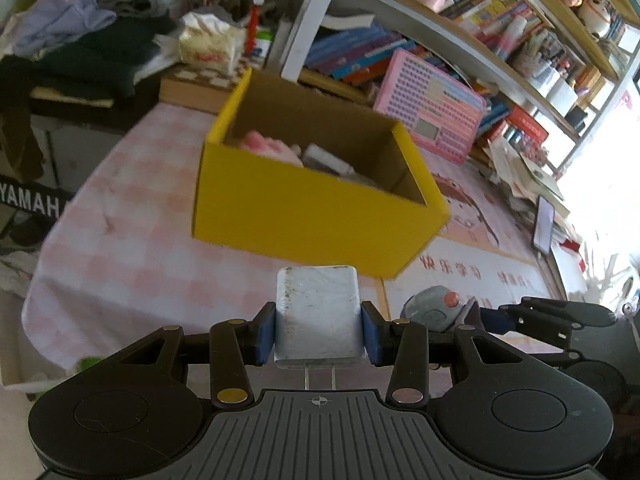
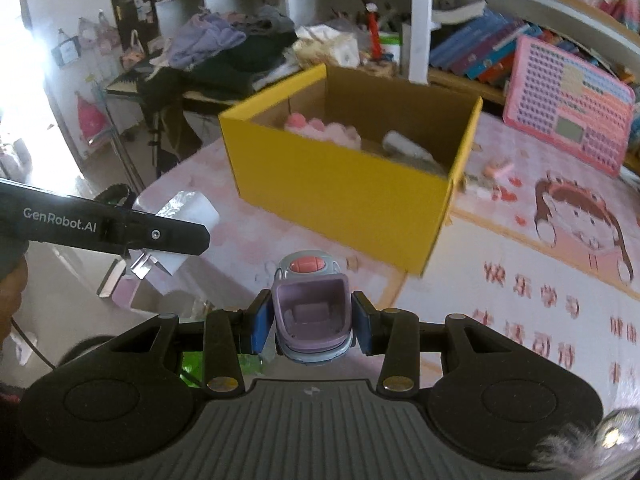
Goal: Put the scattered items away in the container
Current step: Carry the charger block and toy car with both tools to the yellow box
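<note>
The table has a pink checked cloth on it, and the big yellow box sits in the middle. The box is open on top. Some things lie inside already: a pink toy and a pale flat thing beside it.

Both hands carry something toward the box. The left gripper is closed tight on a white plug block, its blue pads pressing both sides. The right gripper is closed tight on a little purple toy car with a pink button on top. Both things hang in the air, near the box's front wall but not over it yet.

I think this is the carrying step. Next, each hand needs to lift over the yellow rim, get above the open part, and then let go so the things drop in.
</note>
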